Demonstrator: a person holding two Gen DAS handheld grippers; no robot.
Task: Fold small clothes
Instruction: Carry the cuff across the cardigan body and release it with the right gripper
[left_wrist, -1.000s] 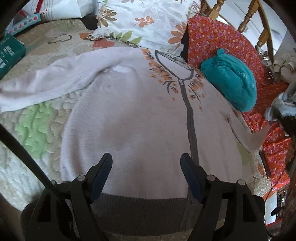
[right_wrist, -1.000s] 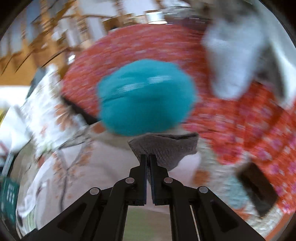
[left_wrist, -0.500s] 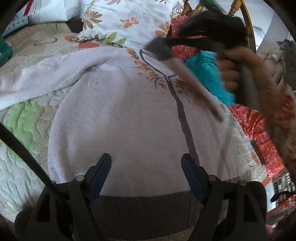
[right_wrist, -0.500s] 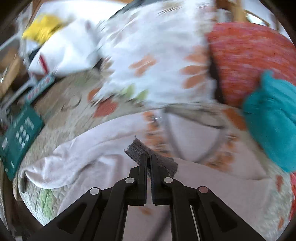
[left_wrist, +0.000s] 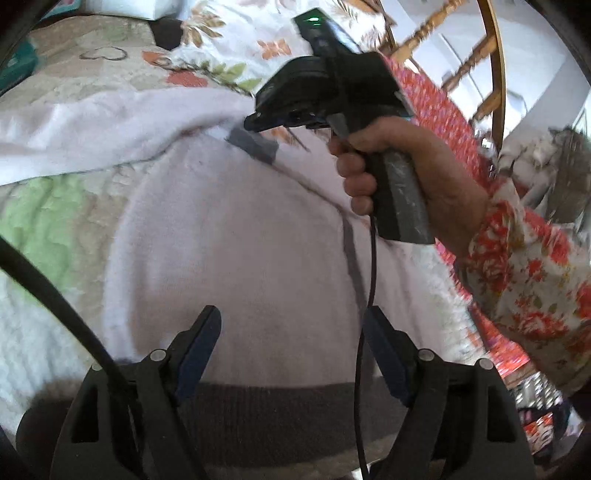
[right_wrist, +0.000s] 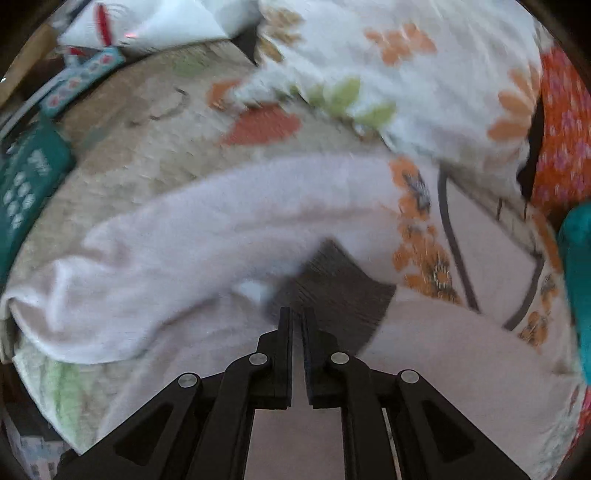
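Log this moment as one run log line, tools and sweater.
left tool: open over sweater hem | right tool: shut on grey cuff, sleeve folded across chest | step: sleeve fold

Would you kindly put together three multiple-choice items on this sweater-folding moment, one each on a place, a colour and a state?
1. Where does the grey cuff held by the right gripper lie?
A. over the sweater's chest
B. on the teal bundle
C. off the bed

2. What colour is the sweater's hem band?
A. orange
B. dark grey
C. green

3. How do the left gripper's jaws stand?
A. shut on the hem
B. shut on the cable
C. open over the sweater

Answers:
1 A: the cuff rests on pale knit beside the embroidered flowers.
2 B: a dark grey ribbed strip crosses the bottom.
3 C: both fingers stand wide apart, clamping nothing.
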